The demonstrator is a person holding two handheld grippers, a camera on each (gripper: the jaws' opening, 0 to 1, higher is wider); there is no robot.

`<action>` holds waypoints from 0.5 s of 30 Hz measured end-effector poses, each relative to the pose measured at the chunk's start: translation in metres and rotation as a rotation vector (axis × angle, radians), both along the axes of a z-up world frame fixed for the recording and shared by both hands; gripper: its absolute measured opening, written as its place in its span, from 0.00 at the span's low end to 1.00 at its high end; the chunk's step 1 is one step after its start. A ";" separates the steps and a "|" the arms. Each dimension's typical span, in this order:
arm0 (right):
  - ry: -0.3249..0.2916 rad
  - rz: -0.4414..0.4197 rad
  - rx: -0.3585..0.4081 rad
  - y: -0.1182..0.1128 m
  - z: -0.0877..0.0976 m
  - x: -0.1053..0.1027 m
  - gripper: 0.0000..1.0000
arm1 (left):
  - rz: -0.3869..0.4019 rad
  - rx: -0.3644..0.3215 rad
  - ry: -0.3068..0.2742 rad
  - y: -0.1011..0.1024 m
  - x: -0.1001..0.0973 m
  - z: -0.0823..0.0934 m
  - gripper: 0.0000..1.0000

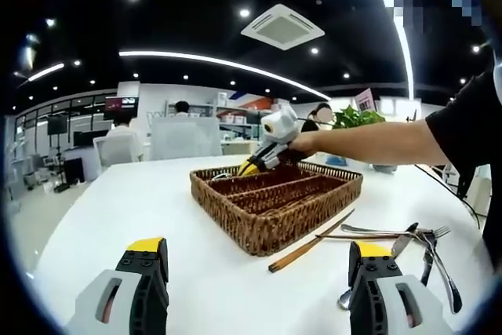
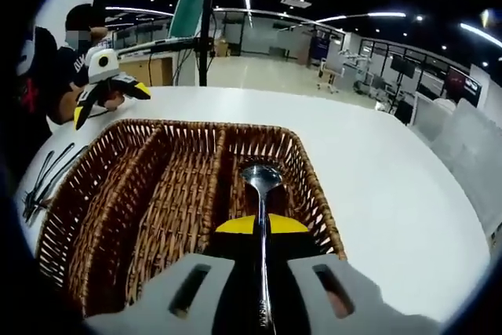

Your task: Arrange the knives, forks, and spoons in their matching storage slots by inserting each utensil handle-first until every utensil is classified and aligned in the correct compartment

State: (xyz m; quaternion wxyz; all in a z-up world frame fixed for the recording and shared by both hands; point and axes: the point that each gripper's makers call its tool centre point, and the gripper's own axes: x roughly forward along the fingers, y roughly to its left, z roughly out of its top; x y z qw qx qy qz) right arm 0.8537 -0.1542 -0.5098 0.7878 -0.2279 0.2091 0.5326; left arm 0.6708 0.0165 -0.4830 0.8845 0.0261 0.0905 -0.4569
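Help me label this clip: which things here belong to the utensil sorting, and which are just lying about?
Job:
wicker tray
spoon, gripped by the right gripper over the tray's right-hand compartment
loose cutlery on the table
left gripper, open

Lying about:
chopsticks beside the tray
potted plant
chairs

Brown woven wicker tray (image 1: 271, 229) with lengthwise dividers sits mid-table on the round white table (image 1: 118, 217).

Left gripper view: right yellow-tipped gripper (image 1: 252, 166) reaches in over the tray's far rim. Loose on the table right of the tray — a pair of brown wooden chopsticks (image 1: 310, 245) nearest the tray wall, then a cluster of metal forks and spoons (image 1: 420, 245) further right. Left gripper's own jaws stand apart, short of the tray.

Right gripper view: metal spoon (image 2: 261, 182) lies in the rightmost compartment, bowl pointing away, handle running back between the jaws. Left gripper (image 2: 110, 88) is beyond the tray's far-left corner.
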 end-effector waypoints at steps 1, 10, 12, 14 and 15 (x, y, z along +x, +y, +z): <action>0.003 -0.001 -0.001 0.000 -0.001 0.000 0.01 | 0.002 0.008 -0.001 0.000 0.000 -0.001 1.00; 0.069 -0.024 0.025 -0.002 -0.003 -0.001 0.01 | 0.010 0.019 -0.003 0.001 0.003 -0.003 1.00; 0.071 -0.026 0.019 -0.002 -0.003 -0.001 0.02 | 0.008 0.017 0.000 0.000 0.002 -0.003 1.00; 0.067 -0.029 0.010 -0.002 -0.003 -0.001 0.02 | 0.002 0.022 -0.001 -0.001 0.002 -0.004 1.00; 0.065 -0.030 0.007 -0.002 -0.003 0.000 0.02 | 0.000 0.024 0.001 -0.001 0.002 -0.005 1.00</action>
